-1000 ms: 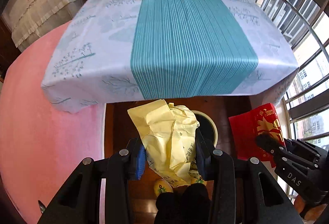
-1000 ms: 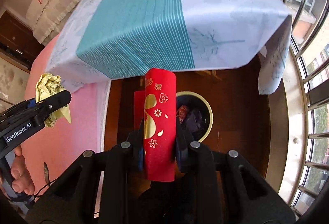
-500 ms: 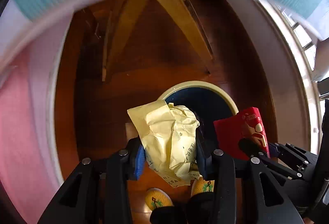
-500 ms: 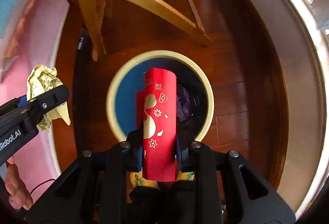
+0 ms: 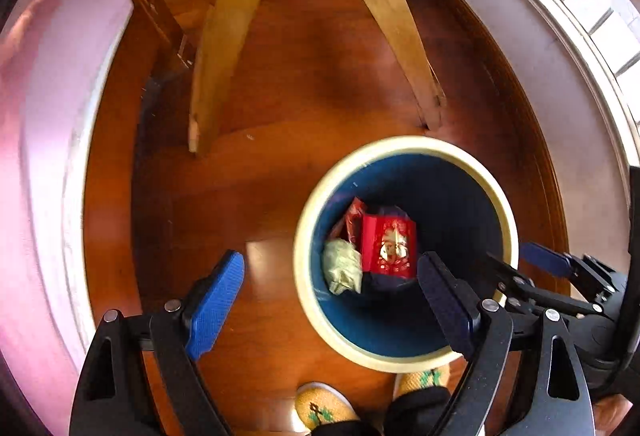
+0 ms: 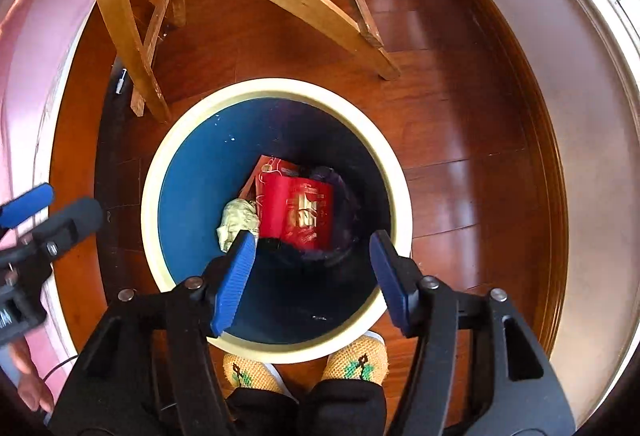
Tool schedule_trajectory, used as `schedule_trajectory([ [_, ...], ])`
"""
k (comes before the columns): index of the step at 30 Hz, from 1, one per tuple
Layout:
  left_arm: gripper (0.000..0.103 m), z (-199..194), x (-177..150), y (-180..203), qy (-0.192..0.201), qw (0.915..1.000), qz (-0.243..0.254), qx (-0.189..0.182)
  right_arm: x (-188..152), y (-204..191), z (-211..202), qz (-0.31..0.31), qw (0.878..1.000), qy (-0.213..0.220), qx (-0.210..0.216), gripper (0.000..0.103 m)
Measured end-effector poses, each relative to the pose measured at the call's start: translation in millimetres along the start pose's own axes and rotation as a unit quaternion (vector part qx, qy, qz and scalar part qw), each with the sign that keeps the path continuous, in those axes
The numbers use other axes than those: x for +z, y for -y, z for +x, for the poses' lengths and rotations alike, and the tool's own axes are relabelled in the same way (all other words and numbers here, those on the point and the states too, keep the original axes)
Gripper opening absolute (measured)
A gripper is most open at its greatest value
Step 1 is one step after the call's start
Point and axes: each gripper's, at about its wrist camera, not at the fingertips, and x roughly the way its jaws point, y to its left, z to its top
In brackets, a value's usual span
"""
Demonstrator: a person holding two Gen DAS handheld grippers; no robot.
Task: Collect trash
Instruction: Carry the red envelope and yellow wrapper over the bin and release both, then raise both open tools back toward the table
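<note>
- Left gripper (image 5: 332, 300) points steeply down over the wood floor (image 5: 304, 76), jaws opening and wide, nothing between the blue pads (image 5: 214, 306).
- Its right pad hangs over the bin's near rim; its left pad is over bare floor, just beside the bin.
- Right gripper (image 6: 312, 278) points down directly above the bin mouth, jaws opening and fairly wide, nothing gripped.
- Trash bin (image 6: 276, 86): round, cream rim, blue inside, standing on the floor beside wooden desk legs (image 6: 120, 20).
- Red packet (image 6: 298, 212) with gold print lies in the bottom of the bin, clear of both grippers.
- Crumpled pale yellow paper (image 6: 236, 220) lies in the bin touching the red packet's left side.
- Dark purple wrapper (image 6: 338, 188) at the right of the packet; what else is under it, cannot tell.
- Person's feet in yellow knit slippers (image 6: 356, 360) at the bin's near side, dark trouser legs above.
- Pink cloth (image 5: 40, 116) along the left edge.
- Window wall (image 5: 560, 36) on the right.
</note>
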Motion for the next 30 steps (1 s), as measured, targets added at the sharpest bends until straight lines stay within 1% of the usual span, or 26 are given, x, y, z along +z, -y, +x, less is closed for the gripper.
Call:
schedule_trajectory([
  [3,0.09,-9.7,0.6,-6.0,0.016,0.9997,-0.012,0.01,-2.5,-3.2,-10.4,0.001,1.0,0.001,-0.005,0.057],
  [6,0.09,-34.0,-0.2,-10.2,0.025,0.9994,-0.021,0.014,-5.9,-5.8,-29.8,0.002,1.0,0.0,-0.006,0.057],
  [10,0.09,-70.7,1.2,-14.1,0.031,0.999,-0.026,0.018,-9.3,-13.2,-67.7,0.0,1.0,0.002,-0.002,0.057],
  [15,0.09,-138.2,2.6,-20.8,0.039,0.9981,-0.046,0.012,-10.4,-28.1,-129.2,-0.004,1.0,0.009,0.005,0.057],
  [19,0.09,-194.8,6.9,-27.0,0.054,0.997,-0.055,0.01,-7.4,-43.5,-185.2,-0.012,1.0,0.023,0.01,0.057],
  [22,0.09,-235.7,10.8,-32.1,0.061,0.9962,-0.061,0.001,-4.2,-57.8,-225.8,-0.019,0.999,0.037,0.017,0.057],
  [30,0.09,-357.9,22.0,-38.4,0.104,0.9924,-0.064,-0.012,10.5,-86.0,-343.5,-0.047,0.995,0.079,0.031,0.057],
])
